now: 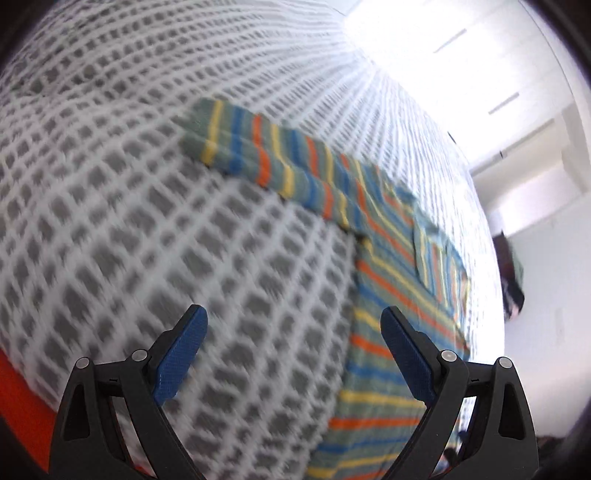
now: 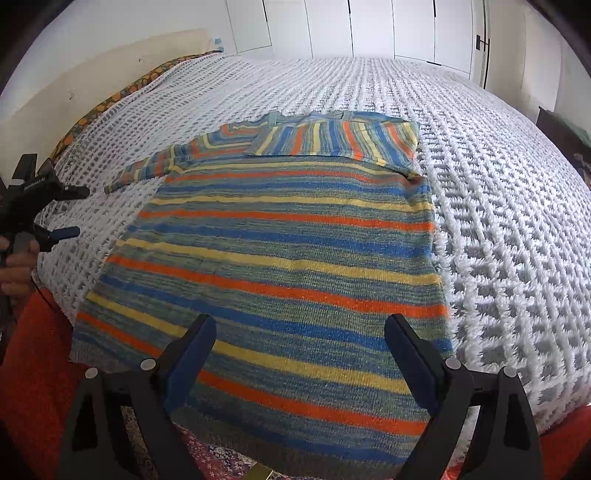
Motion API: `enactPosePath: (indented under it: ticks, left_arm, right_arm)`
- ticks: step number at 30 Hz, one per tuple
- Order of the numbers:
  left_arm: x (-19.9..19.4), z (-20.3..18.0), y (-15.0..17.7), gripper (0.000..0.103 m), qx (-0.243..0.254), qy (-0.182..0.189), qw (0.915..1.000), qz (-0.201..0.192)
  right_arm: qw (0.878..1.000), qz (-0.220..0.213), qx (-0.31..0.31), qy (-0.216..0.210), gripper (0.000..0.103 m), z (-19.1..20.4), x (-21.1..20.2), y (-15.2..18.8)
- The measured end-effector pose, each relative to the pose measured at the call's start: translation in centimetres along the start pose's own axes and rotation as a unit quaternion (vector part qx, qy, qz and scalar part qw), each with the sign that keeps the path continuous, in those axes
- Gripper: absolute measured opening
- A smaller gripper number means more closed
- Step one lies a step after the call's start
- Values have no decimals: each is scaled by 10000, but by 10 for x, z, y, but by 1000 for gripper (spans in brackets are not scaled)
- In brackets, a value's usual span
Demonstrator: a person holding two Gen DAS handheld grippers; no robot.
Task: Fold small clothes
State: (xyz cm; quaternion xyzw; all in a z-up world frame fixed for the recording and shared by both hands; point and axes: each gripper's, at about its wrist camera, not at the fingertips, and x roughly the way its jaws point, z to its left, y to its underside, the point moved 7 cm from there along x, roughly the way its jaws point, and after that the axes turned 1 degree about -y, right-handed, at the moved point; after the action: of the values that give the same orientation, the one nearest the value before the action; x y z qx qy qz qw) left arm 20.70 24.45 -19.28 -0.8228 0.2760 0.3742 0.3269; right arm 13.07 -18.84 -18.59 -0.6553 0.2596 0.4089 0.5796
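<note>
A small knitted sweater with blue, yellow, orange and green stripes lies flat on a bed. Its right sleeve is folded across the chest. Its left sleeve lies stretched out to the left. My right gripper is open and empty above the sweater's hem. My left gripper is open and empty over the bedspread, left of the sweater body and below the outstretched sleeve. The left gripper also shows in the right wrist view, open, at the bed's left edge.
The bed has a white and grey waffle-knit bedspread. An orange blanket hangs at the near edge. A headboard and patterned pillow sit at the far left. White wardrobe doors stand behind the bed.
</note>
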Motion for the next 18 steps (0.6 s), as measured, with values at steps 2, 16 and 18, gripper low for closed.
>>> enactPosePath:
  ticks: [2,16,18]
  left_arm:
    - [10,25,-29,95,-422,-38,9991,-46]
    - [44,60,-89,89,-770,135,9969,100]
    - [46,66,-98,90,-888,265,9955,180]
  right_arm:
    - [10000,24,9,-10,92,0,2,0]
    - [9997,200,-110,17,92,5,14,1]
    - [9997,217,-150,7,92,6,16,1]
